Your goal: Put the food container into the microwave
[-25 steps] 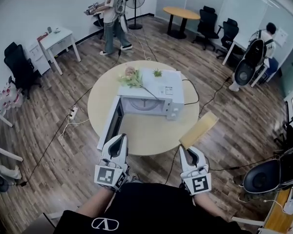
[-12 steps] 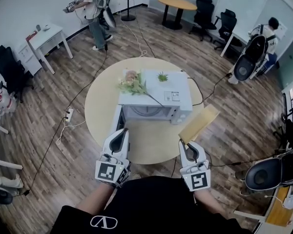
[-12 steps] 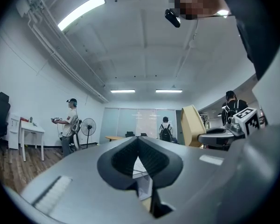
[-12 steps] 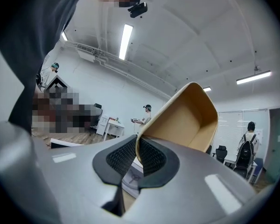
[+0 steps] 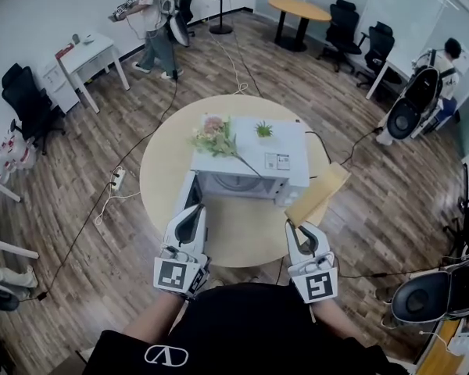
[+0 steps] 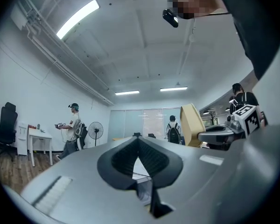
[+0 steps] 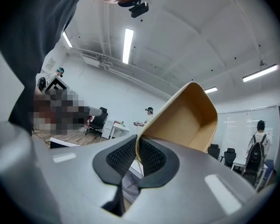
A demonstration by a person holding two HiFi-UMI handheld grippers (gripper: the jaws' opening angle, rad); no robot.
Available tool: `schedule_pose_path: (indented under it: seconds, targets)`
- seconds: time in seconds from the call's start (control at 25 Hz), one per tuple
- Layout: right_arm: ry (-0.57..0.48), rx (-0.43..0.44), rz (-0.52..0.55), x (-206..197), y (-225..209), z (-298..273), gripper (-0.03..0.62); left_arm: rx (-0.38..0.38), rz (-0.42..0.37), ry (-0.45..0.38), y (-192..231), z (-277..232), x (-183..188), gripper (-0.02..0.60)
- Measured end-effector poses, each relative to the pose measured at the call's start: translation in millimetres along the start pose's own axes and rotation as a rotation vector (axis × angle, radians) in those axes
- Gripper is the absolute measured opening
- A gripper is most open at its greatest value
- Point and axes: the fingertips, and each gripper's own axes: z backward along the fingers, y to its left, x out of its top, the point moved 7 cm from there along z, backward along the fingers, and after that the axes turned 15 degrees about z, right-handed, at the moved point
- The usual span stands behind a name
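Observation:
A white microwave [image 5: 250, 158] stands on the round table [image 5: 160, 170] with its door [image 5: 186, 199] swung open toward me on the left. My right gripper [image 5: 300, 233] is shut on the rim of a tan paper food container [image 5: 319, 194], holding it tilted up over the table's near right edge; the right gripper view shows the container [image 7: 184, 115] pinched between the pads. My left gripper [image 5: 189, 217] is shut on nothing, near the open door's end. In the left gripper view the left gripper [image 6: 139, 157] shows closed pads.
A flower bunch [image 5: 215, 135] and a small green plant [image 5: 263, 129] sit on the microwave's top. A cable [image 5: 332, 162] runs off the table's right side. A person [image 5: 158, 22] stands at the far left; chairs and desks ring the room.
The view has shifted slightly as I stand near the table. The container sits a little lower and closer to the microwave's right front corner. Both grippers keep their hold.

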Motion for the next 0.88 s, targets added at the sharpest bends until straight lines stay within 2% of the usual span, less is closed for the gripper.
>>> schedule_pose_path:
  seconds: [0.36, 0.52, 0.68, 0.88]
  targets:
    - [-0.035, -0.004, 0.001, -4, -23, -2, 0.021, 0.013, -0.019, -0.021, -14, -11, 2, 0.0]
    - [0.009, 0.047, 0.025, -2, -24, -10, 0.021, 0.018, -0.016, -0.016, -14, -11, 4, 0.0]
    - [0.046, 0.174, 0.086, -3, -10, -34, 0.021, 0.022, -0.016, -0.004, -12, -8, -4, 0.0]
    - [0.142, 0.468, 0.277, -26, 30, -71, 0.021, 0.044, 0.014, 0.025, -6, -4, -23, 0.0]
